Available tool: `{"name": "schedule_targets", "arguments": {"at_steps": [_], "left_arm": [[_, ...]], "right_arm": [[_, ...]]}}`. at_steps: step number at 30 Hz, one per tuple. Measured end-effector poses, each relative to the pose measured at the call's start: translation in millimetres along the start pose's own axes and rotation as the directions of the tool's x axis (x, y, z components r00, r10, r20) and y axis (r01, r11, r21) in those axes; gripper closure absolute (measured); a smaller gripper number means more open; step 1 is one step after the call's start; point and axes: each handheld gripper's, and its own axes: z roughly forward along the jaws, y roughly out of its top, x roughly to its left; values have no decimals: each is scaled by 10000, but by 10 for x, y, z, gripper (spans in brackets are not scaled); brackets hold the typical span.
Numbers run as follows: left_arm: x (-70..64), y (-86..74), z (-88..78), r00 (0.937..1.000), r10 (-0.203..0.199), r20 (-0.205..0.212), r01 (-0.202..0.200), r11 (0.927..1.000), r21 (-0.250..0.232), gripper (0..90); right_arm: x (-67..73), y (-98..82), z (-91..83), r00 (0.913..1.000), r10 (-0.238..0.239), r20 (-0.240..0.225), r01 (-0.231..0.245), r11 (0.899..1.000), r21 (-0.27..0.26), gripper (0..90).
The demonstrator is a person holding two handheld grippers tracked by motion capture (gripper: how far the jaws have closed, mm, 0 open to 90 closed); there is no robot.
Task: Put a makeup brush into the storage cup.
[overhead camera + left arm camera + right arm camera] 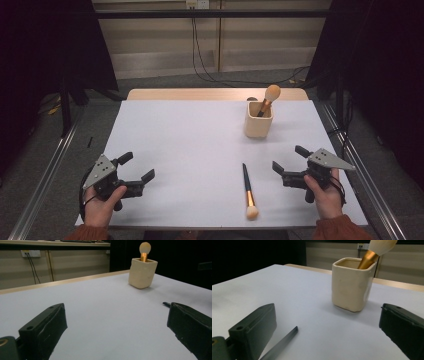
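Observation:
A cream square cup (258, 120) stands at the table's back right, with a makeup brush (270, 96) upright in it, bristles up. A second brush (248, 191) lies flat near the front edge, dark handle pointing away, pale bristles toward me. My left gripper (137, 167) rests open at the front left, nothing between its jaws; its view shows the cup (142, 272) far off. My right gripper (290, 158) is open at the front right, just right of the lying brush. In the right gripper view the cup (350, 283) is ahead and the brush's handle tip (282, 343) lies by the left jaw.
The white table top (190, 150) has a wooden strip (200, 94) along its far edge. Metal rails (45, 170) run along both sides of the table. Cables (200, 55) hang down the back wall to the floor.

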Motion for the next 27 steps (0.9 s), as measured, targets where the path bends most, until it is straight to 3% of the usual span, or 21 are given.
{"name": "schedule_targets", "arguments": {"at_steps": [5, 10, 15, 22, 27], "left_arm": [[-4, -1, 4, 10000, 11, -38, -11, 10000, 16, 24], [-5, -3, 8, 9999, 83, -62, -82, 9999, 61, 24], [-9, -3, -4, 9999, 59, -112, -59, 10000, 30, 24], [-4, -5, 11, 9999, 88, -86, -88, 9999, 93, 24], [4, -8, 5, 9999, 125, -88, -124, 9999, 98, 24]], "right_arm": [[73, 54, 75, 9994, -220, -280, 221, 9998, 8, 7], [118, 125, 159, 9973, -136, -721, 125, 9998, -152, 1], [161, 180, 246, 9966, -135, -815, 128, 9999, -95, 5], [243, 266, 404, 9882, -30, -1534, 136, 9976, 683, 9], [304, 325, 512, 9818, 17, -1901, 166, 9953, 949, 8]]}}
